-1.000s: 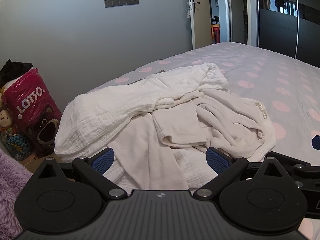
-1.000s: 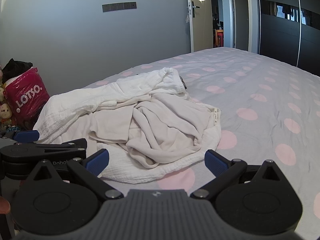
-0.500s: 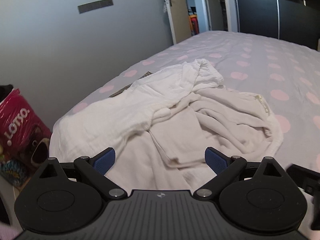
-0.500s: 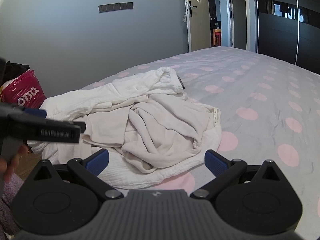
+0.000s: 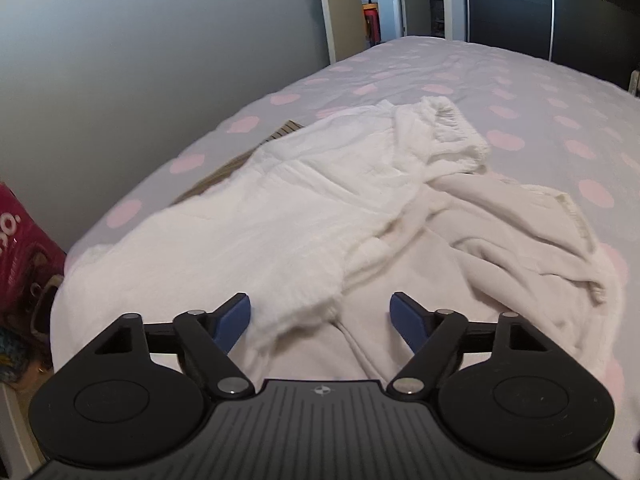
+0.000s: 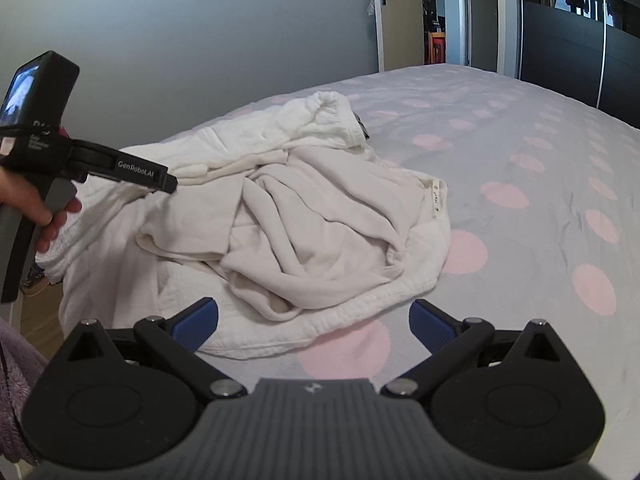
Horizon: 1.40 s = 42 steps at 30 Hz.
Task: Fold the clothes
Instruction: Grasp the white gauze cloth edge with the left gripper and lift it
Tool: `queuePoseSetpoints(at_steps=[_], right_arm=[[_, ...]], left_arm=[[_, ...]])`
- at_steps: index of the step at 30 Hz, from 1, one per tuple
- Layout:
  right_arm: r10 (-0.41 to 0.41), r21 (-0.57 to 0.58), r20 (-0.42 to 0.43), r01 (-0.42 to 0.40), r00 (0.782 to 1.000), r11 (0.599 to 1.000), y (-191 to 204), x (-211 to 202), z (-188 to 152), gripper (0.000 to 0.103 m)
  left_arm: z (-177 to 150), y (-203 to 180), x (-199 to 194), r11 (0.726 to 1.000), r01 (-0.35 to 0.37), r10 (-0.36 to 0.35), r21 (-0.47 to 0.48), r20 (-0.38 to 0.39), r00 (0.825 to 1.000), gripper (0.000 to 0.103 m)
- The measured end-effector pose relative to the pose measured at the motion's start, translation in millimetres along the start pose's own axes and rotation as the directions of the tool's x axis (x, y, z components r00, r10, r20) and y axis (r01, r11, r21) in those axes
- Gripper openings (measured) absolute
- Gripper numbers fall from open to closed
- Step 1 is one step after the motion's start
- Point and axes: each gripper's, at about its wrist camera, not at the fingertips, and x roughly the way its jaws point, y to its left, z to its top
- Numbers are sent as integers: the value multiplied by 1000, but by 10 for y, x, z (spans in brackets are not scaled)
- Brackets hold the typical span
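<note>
Clothes point(image 5: 320, 216) lie in one white, crumpled heap at the near corner of the bed point(image 5: 540, 92), and from my left wrist view I see no flat panel, no squared edge, no stack, so I judge the folding is all still to do; the textured muslin garment point(image 5: 280, 220) runs its long axis from the near left edge up toward the far right, its gathered opening point(image 5: 444, 128) pointing away from me toward the doorway; the smoother cream garment point(image 5: 500, 248) is bunched beside and partly under it on the right; my left hand-held gripper point(image 5: 320, 322) hangs over the near hem with its pads spread wide and nothing between them.

From the right wrist view the heap reads the same: cream garment point(image 6: 312, 224) wadded on top, its neck label point(image 6: 436, 200) turned to the right, muslin garment point(image 6: 256, 148) stretched behind it from left to the far centre; my right hand-held gripper point(image 6: 314, 326) is wide apart and empty just short of the heap's near edge; the left hand-held gripper point(image 6: 160, 180) reaches in from the left, low over the cloth; whether it touches I cannot tell.
</note>
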Motion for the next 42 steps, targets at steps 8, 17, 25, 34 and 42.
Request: queuePoseSetpoints(at_steps=[8,17,25,34,42], right_arm=[[0,9,-13,0,1000,1000,-49,126,5,102],[0,-20,9,0,1000,1000,8,74,56,102],[-43,-30,62,45,997,999,-24,-158,169,102],[-196,-17,87,199,977,980,-289,-708,221,102],[-328,103,-29,329,944,939,-794,-1124,-69,102]], left_arm=[[86,147,63,999,13,-14,30,24,1000,27],[235,154,-259,998,-3,-9,57,202,979,9],[489,-224,-1056,956,269,-292,113,346,892,8],[408,-979,-1758,757,585,-650,291,249,718,8],[-12,-1405,-1935,521,745,-819,417,0,574,8]])
